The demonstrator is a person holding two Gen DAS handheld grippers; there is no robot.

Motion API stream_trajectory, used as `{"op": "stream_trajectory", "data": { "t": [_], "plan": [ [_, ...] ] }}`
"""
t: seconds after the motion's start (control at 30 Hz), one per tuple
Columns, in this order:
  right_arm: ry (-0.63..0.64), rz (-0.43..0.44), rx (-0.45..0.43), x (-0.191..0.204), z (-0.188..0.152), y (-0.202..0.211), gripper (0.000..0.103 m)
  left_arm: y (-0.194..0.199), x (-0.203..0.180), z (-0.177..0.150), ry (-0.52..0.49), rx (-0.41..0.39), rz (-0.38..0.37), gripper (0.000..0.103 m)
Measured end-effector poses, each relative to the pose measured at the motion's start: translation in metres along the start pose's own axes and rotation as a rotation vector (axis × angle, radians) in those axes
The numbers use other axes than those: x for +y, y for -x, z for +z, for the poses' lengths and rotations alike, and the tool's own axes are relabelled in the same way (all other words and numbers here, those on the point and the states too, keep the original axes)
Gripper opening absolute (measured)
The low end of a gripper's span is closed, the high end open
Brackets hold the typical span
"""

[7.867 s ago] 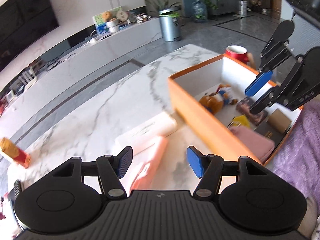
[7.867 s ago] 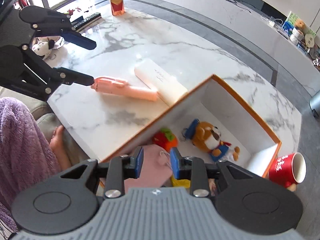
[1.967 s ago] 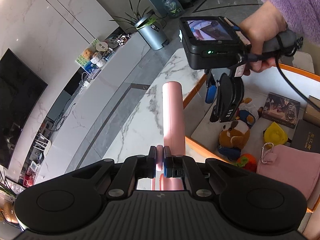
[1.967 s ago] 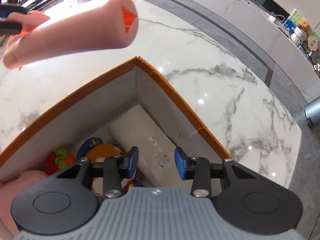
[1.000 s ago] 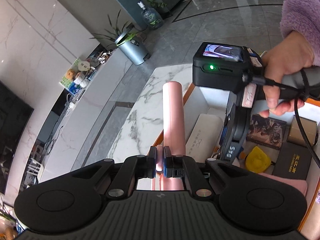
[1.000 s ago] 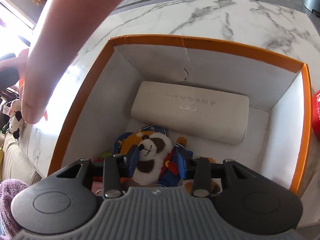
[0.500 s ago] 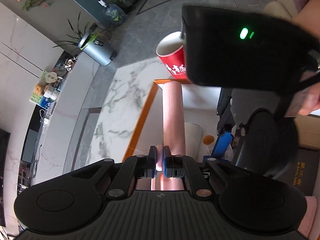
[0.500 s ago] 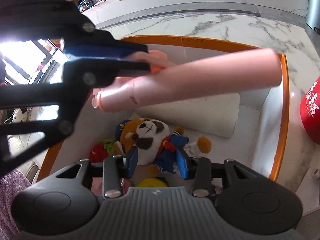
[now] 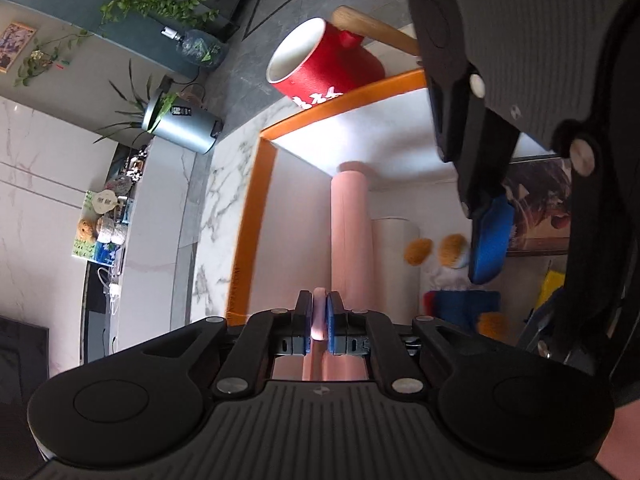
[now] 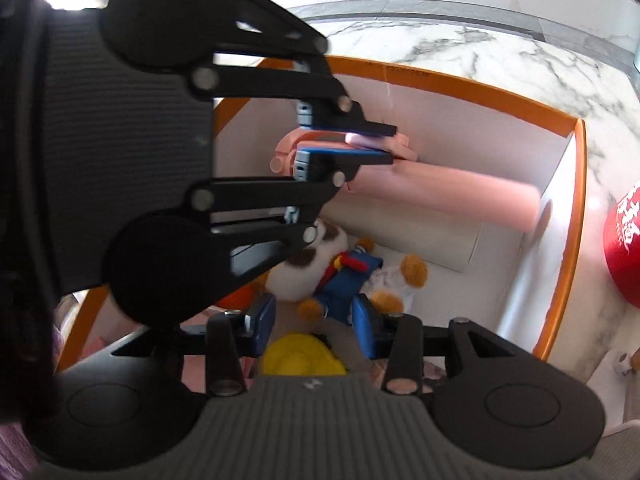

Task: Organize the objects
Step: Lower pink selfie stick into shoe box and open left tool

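Observation:
My left gripper (image 9: 318,320) is shut on the thin tab at the near end of a long pink tube (image 9: 350,220). The tube reaches down into the orange-rimmed white box (image 9: 256,208), its far end close to the far wall. In the right wrist view the left gripper (image 10: 394,144) holds the pink tube (image 10: 460,190) just over the long white box (image 10: 452,240); I cannot tell whether they touch. My right gripper (image 10: 314,322) stands open above the plush dog (image 10: 336,268) with nothing between its fingers.
A red cup (image 9: 324,68) with a wooden handle stands just outside the box's far corner. Inside the box also lie a yellow item (image 10: 304,354) and a dark picture card (image 9: 536,208). The box rests on a marble table (image 10: 500,64).
The left gripper has sunk with the pink tube from above the box's rim down into the box. The right gripper stays over the plush dog, its fingers still apart.

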State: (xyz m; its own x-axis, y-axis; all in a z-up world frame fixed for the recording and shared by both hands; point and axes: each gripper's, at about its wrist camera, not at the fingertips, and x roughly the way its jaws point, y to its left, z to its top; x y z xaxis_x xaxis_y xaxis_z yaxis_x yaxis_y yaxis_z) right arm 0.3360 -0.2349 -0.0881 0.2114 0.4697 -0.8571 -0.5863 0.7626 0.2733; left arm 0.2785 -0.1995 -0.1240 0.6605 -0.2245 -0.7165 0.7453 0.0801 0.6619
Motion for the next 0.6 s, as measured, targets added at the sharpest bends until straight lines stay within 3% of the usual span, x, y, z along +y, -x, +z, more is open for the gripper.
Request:
{"op": "stream_trajectory", "data": {
  "t": [0.07, 0.27, 0.37, 0.6],
  "plan": [
    [0.037, -0.022, 0.009, 0.003, -0.001, -0.002, 0.045, 0.001, -0.004, 0.000, 0.001, -0.001, 0.000, 0.010],
    [0.021, -0.016, 0.019, -0.001, 0.005, -0.002, 0.046, 0.016, 0.011, -0.002, 0.148, 0.000, -0.101, 0.030],
    [0.017, -0.020, 0.010, -0.002, 0.006, 0.002, 0.049, 0.028, 0.016, -0.007, 0.193, -0.008, -0.116, 0.039],
    [0.007, -0.056, -0.002, 0.000, 0.010, 0.015, 0.054, 0.062, 0.023, -0.016, 0.290, -0.004, -0.143, 0.041]
  ]
}}
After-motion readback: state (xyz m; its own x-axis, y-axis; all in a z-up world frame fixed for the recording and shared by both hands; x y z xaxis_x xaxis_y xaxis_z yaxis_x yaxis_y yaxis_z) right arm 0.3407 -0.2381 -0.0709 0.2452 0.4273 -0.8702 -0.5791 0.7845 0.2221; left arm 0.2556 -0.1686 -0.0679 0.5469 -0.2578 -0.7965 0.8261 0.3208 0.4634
